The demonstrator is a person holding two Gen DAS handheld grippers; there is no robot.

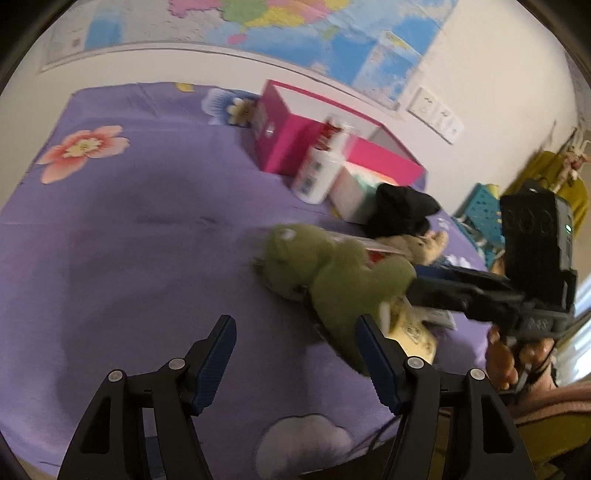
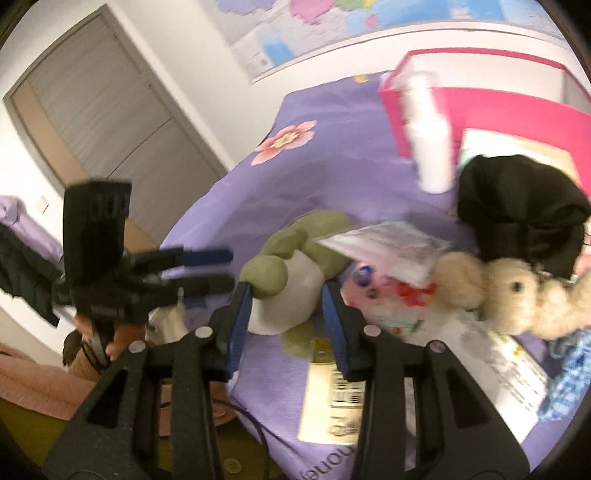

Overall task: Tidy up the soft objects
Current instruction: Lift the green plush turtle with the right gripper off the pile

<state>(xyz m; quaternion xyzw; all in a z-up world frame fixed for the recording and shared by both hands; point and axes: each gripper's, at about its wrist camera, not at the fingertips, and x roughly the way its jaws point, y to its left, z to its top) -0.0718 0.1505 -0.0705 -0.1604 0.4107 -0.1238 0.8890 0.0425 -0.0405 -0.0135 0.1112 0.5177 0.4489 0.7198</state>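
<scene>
A purple bedspread (image 1: pixel 147 229) printed with flowers fills most of both views, running up to a white wall with a coloured map (image 1: pixel 295 33) along the top of each frame. An open pink box (image 1: pixel 295 147) sits at upper centre of the left wrist view and at upper right of the right wrist view, with a white bottle (image 1: pixel 321 170) leaning just in front of it. Below and right of the bottle lies a bundle of black fabric (image 2: pixel 517 214), and a cream plush toy (image 2: pixel 517 295) lies just beneath it at the right edge. The green plush toy (image 2: pixel 288 273), green with a pale belly, lies at centre frame beside some flat printed packets (image 2: pixel 388 251). The right gripper (image 2: pixel 288 317) has its blue-padded jaws on either side of the green toy's body, close against it; blur keeps me from telling whether the pads press on it. The left gripper (image 1: pixel 295 350) stands spread at bottom centre of its own view, nothing between its pads, the green toy just beyond its right finger.
</scene>
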